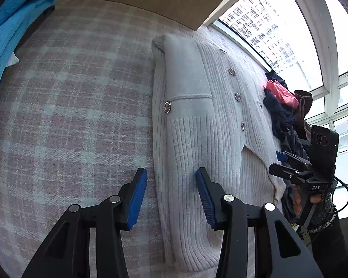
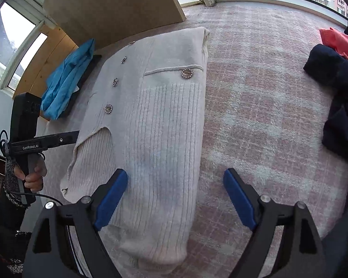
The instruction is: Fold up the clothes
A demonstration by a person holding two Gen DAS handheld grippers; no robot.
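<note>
A pink and white checked blanket (image 2: 255,97) is covering the surface, with big windows (image 1: 290,34) running along its far side and a tan board (image 2: 113,4) leaning over the back edge. A blue garment (image 2: 67,81) is lying at one end, and a heap of dark and pink clothes (image 1: 283,106) at the other. The white ribbed cardigan (image 1: 197,120) is lying folded lengthwise in the middle. The left gripper (image 1: 171,197) is hovering with its jaws apart over the cardigan's edge, gripping nothing. The right gripper (image 2: 176,197) is standing wide apart over the other edge, empty
</note>
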